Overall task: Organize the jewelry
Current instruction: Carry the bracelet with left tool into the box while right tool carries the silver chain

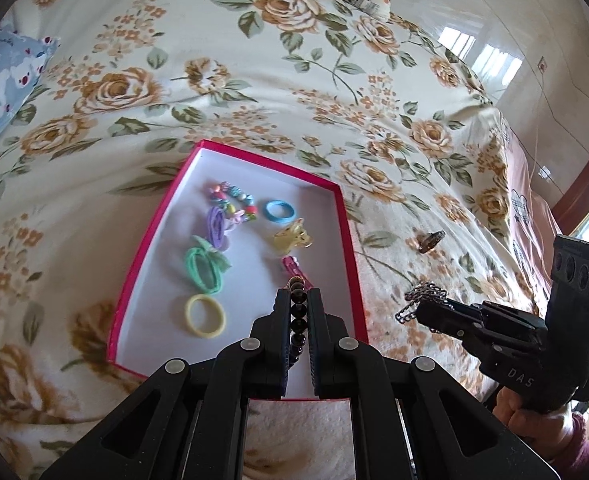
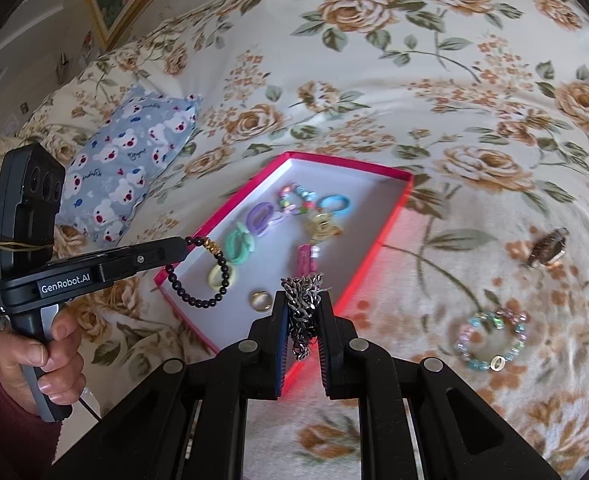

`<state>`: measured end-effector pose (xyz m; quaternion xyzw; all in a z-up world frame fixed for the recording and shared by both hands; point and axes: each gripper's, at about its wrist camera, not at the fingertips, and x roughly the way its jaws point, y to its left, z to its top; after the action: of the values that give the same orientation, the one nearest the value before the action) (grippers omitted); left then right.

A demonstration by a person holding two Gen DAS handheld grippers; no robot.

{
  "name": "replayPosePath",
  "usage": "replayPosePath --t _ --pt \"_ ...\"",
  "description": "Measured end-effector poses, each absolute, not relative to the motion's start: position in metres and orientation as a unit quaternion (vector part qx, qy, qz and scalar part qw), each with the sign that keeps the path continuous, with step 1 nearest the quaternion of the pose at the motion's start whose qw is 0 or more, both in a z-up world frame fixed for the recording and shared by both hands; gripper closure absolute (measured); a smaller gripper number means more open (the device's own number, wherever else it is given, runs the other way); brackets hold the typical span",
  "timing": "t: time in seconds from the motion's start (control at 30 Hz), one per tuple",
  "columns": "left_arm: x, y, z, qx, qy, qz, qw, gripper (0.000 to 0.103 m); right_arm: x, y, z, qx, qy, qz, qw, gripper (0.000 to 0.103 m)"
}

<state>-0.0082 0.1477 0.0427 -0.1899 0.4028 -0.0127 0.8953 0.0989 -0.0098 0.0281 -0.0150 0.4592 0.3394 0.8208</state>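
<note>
Two grippers, each loaded. Left gripper [image 1: 297, 300] clamped on dark bead bracelet [image 2: 198, 276], hanging above the near end of the red box [image 1: 230, 152]; right gripper [image 2: 303, 300] clamped on metal chain [image 2: 302, 304], at the box's right edge. Step judged: carrying both pieces in. Next move calls for lowering onto bare floor, clear of the hair ties [image 1: 203, 268], then parting jaws. Right view alone shows gold ring [image 2: 260, 301] inside, pastel bracelet [image 2: 490, 340] on the bedspread [image 2: 414, 60].
</note>
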Motion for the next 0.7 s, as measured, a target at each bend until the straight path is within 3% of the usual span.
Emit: replayPosePath --t 0.7 --pt "-0.015 0.182 0.018 -0.223 0.413 0.007 0.883 0.097 0.089 0.044 -0.008 -0.052 0.493 0.376 0.783 0.090"
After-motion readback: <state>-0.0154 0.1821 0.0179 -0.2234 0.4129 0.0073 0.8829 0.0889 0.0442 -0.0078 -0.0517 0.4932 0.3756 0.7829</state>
